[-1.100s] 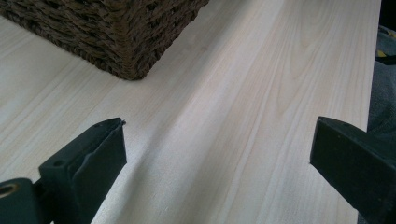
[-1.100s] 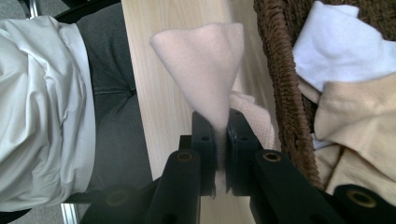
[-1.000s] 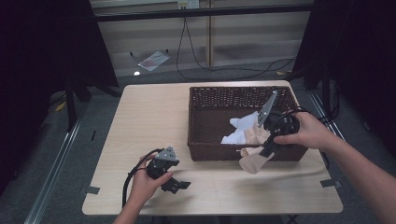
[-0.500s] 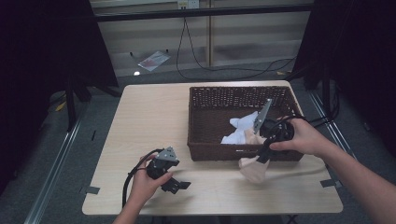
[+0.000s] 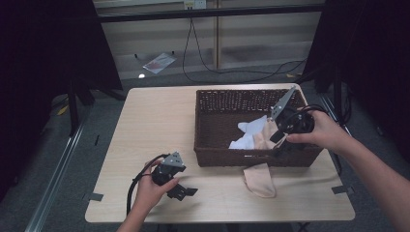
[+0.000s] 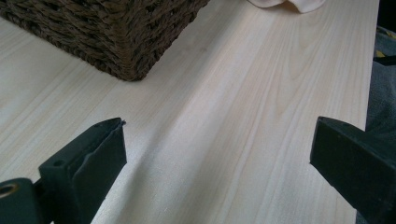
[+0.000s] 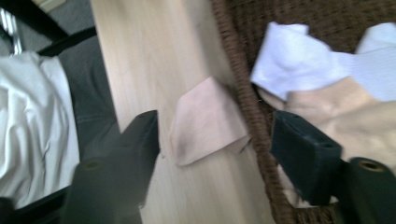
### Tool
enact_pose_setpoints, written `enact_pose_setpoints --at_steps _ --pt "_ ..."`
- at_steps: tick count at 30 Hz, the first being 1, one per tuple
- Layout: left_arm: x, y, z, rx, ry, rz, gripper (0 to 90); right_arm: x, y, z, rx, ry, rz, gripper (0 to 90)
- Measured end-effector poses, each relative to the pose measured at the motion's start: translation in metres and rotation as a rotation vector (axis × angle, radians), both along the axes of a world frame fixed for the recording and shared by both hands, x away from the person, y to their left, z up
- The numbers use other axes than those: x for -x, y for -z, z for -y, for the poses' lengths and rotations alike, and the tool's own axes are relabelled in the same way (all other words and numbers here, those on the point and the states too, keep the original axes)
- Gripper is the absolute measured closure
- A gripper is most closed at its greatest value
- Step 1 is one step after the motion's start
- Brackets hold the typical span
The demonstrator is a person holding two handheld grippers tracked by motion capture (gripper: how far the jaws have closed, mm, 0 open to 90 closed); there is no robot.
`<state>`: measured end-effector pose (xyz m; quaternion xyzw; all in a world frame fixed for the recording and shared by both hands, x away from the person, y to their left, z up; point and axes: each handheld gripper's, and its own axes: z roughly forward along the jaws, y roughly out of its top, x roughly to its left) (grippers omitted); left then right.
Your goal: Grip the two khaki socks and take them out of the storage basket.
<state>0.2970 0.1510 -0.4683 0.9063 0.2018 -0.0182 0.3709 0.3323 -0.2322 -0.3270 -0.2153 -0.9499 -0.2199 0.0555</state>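
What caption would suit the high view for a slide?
Right gripper, jaws just opened, above a beige sock draped over the wicker basket rim; left gripper rests open on the table.

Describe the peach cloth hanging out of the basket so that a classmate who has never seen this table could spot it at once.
Find the brown wicker basket on the wooden table. At its near wall, a peach cloth drapes over the rim onto the tabletop. The white cloth beside it lies wholly inside.

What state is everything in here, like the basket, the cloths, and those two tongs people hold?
Basket: upright, holding cloths.
White cloth: crumpled inside the basket.
Beige cloth: draped over the basket's front wall onto the table.
Left tongs: open, nothing between.
Right tongs: just been opening, released, above the beige cloth.
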Motion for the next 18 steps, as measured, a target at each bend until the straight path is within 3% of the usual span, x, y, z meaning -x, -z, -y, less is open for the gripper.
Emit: enact_pose_setpoints --at_steps 9,18 --pt "0.000 -0.001 -0.001 -0.003 -0.001 0.003 3.5 -0.022 0.001 0.011 0.012 0.137 0.038 15.2" --pt "0.000 0.000 -0.001 0.010 -0.005 0.001 3.5 -0.041 0.025 0.015 0.033 0.202 0.034 12.5"
